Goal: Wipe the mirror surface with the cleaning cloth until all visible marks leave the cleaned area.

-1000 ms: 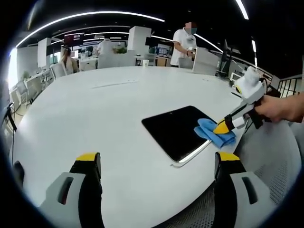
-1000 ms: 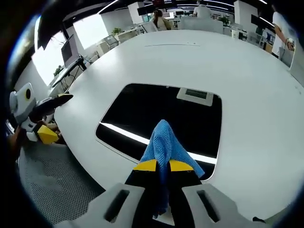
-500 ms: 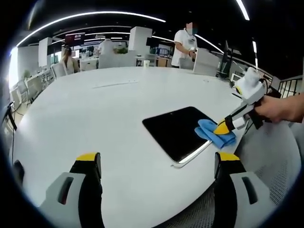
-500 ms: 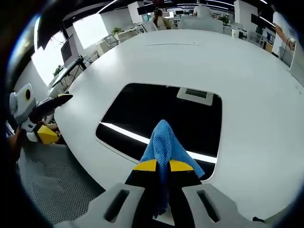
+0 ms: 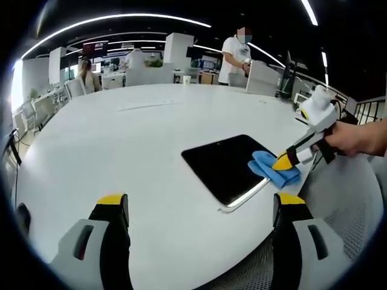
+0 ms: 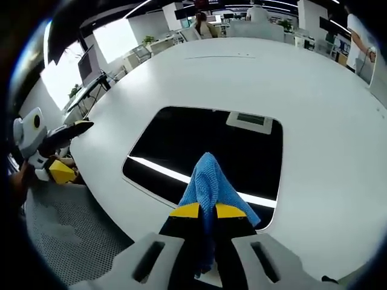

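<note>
The right gripper [image 6: 207, 211] has its 2 yellow-tipped jaws clamped on a blue cloth [image 6: 210, 181], whose bunched free end rests on the near edge of the dark mirror [image 6: 205, 142] lying flat on the round white table [image 6: 314, 109]. In the left gripper view that cloth [image 5: 273, 168] sits at the mirror's [image 5: 225, 165] right corner, near the table [image 5: 121, 145] edge, pinched by the right gripper [image 5: 284, 161] with a hand [image 5: 354, 136] behind it. The left gripper [image 5: 199, 208] hangs above the table with its jaws spread wide and nothing between them, well apart from the mirror
</note>
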`<state>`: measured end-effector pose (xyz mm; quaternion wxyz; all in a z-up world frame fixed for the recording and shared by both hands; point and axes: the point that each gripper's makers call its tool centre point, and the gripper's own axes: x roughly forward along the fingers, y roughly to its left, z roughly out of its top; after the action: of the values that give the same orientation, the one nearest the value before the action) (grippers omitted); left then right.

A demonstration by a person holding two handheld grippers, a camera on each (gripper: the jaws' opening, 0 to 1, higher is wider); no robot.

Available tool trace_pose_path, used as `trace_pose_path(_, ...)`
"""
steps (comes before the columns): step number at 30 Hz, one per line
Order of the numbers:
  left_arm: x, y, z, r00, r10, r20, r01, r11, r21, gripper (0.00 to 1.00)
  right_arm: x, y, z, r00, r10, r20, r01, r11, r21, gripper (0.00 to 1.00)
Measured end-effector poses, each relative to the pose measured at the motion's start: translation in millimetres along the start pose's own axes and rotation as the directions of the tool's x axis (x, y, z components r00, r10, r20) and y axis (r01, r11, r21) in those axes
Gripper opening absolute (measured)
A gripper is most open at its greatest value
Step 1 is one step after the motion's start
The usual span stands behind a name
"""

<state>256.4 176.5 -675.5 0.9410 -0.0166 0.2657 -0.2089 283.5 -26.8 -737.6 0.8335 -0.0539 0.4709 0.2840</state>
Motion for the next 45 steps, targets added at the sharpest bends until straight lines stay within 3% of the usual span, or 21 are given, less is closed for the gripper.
trace_pose_path(19, 0, -0.3, -1.7, 1.000, 0.000, -0.010, 0.000, 1.000, 0.003, 0.97, -2, -4, 0.1, 1.000, 0.022, -0.022, -0.021, 0.999, 0.048, 0.02)
trace_pose_path(45, 1, -0.8, -3.0, 1.000, -0.005, -0.016, 0.005, 1.000, 0.008, 0.98, -15, -40, -6.7, 1.000, -0.020, -0.017, 0.022, 0.995, 0.097, 0.02)
